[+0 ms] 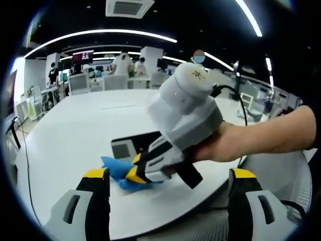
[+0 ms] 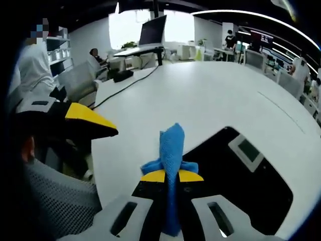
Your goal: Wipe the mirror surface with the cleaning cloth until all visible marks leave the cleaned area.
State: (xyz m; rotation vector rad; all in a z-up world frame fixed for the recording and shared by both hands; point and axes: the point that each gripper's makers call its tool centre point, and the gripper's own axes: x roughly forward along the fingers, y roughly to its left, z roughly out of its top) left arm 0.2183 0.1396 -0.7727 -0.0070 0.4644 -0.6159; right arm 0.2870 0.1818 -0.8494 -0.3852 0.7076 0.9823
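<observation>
- Cleaning cloth (image 2: 171,150): bright blue, nubby microfibre, crumpled; one fold stands up above the right gripper's (image 2: 172,176) yellow tips, the rest trails down between its jaws. In the left gripper view it lies bunched (image 1: 116,170) on the tabletop at the mirror's near corner.
- Right gripper: pale grey moulded plastic body with black inner faces and yellow-capped tips, jaws clenched on the cleaning cloth. In the left gripper view it enters from the right (image 1: 136,168), gripped by a bare hand (image 1: 220,143), tips angled down at the cloth.
- Left gripper (image 1: 170,179): same grey-and-yellow build, jaws spread wide apart with nothing between them, held above the near table edge.
- Mirror (image 2: 241,181): flat, dark, glossy rectangular panel with rounded corners, lying face up on the table; reflects a ceiling vent as a pale square. Marks on it cannot be made out.
- Table (image 2: 210,95): large, smooth, matte white top with a rounded edge.
- Mesh chair (image 2: 55,201): grey woven backrest beside the table.
- Monitor (image 2: 153,30): dark screen at the table's far end, black cable running from it.
- Room: open office, black ceiling with long curved light strips, white desks, several people in the distance.
</observation>
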